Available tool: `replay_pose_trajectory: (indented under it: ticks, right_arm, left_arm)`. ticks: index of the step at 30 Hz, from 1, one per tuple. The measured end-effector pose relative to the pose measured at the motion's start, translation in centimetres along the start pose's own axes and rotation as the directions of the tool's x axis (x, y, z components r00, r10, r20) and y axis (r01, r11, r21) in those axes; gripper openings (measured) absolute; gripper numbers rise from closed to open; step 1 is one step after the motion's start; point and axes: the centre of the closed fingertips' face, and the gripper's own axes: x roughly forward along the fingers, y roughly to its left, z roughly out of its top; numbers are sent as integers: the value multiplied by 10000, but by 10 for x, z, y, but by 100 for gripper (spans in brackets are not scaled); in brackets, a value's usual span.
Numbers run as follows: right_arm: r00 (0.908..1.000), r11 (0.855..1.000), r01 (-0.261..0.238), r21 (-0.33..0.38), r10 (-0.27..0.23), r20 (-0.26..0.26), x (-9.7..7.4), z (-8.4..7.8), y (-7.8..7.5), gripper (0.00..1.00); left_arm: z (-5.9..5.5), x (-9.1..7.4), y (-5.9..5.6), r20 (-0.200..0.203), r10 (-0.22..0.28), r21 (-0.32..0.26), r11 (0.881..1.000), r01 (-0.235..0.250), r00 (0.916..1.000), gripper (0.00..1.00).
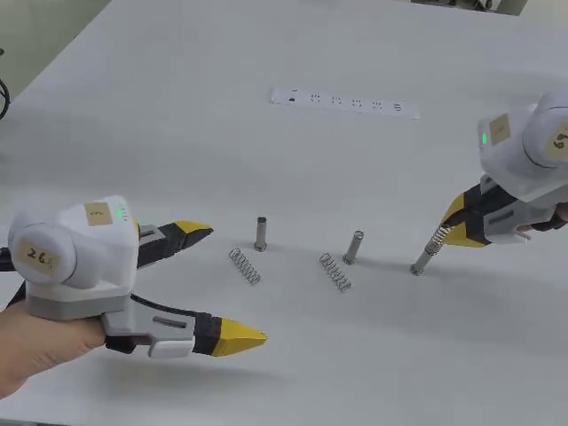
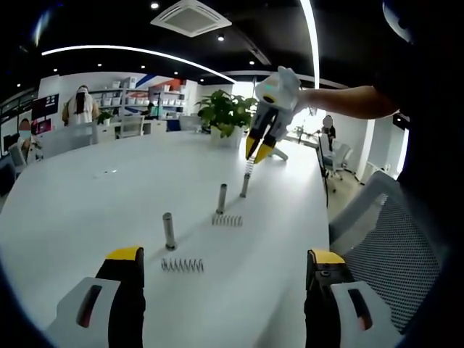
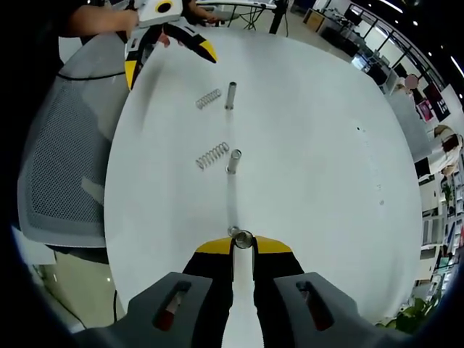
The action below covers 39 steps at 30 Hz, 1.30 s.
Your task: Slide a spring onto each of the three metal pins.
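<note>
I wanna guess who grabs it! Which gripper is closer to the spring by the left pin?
Left. The left gripper sits open right beside that spring; the right gripper is far off, holding another spring over the far right pin.

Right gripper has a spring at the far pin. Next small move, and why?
Probably ease the right gripper down along the pin so the spring slides toward the base, then open. The jaws are shut on the spring, which sits around the pin's upper part with bare shaft showing below it. The pin leans toward the gripper, so a slow push along its axis seems safest.
</note>
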Motion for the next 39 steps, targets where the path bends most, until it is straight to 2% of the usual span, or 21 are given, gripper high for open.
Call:
replay_pose_trajectory:
  ticks: [39]
  right_arm:
    - [9987, 9983, -479, 344, 485, -177, 34, -21, 12, 7]
  left_arm:
    - [-2, -1, 2, -71, 64, -66, 10000, -64, 10000, 87]
